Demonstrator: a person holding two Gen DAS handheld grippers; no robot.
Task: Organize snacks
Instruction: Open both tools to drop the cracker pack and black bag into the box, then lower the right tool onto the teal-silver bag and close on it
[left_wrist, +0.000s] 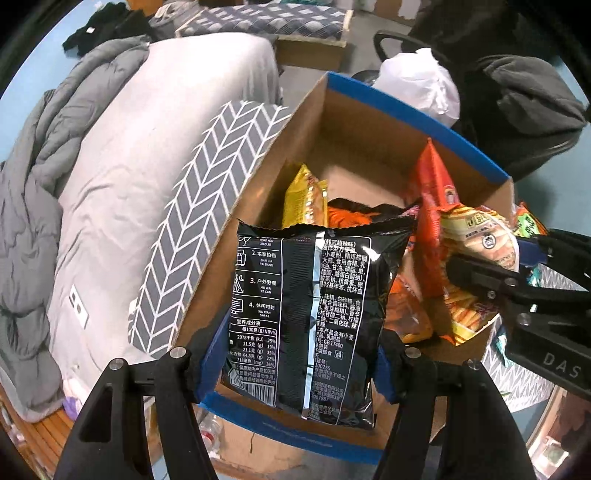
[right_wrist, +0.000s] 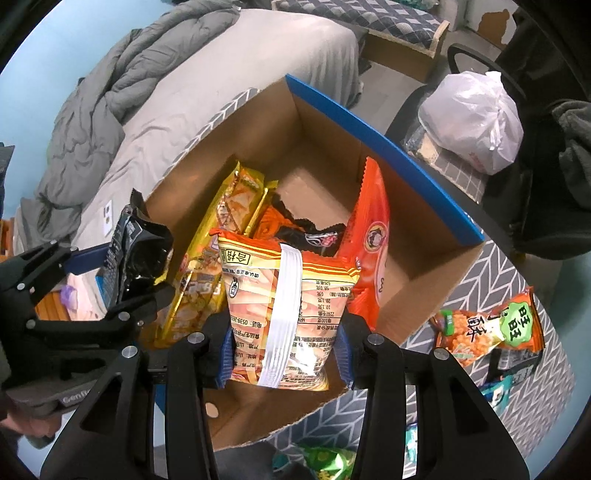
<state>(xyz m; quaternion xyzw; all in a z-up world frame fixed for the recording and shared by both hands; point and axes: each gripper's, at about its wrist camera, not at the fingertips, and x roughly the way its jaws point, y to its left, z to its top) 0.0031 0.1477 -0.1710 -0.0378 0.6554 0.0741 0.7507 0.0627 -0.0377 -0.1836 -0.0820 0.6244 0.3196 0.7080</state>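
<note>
Two packets hang over the cardboard box (right_wrist: 424, 236): the left gripper (left_wrist: 299, 369) pinches a black snack bag (left_wrist: 306, 317) by its lower sides, and the right gripper (right_wrist: 284, 350) clamps an orange striped packet (right_wrist: 288, 306) likewise. Both look light, puffy and slick, so I'd grip near the crimped seams. More snacks stand beyond the fingertips.

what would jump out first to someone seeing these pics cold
Two snack packs held over an open cardboard box: the left gripper clamps a black packet, the right gripper an orange-yellow packet. Inside the box stand a yellow bag and an orange-red bag.
</note>
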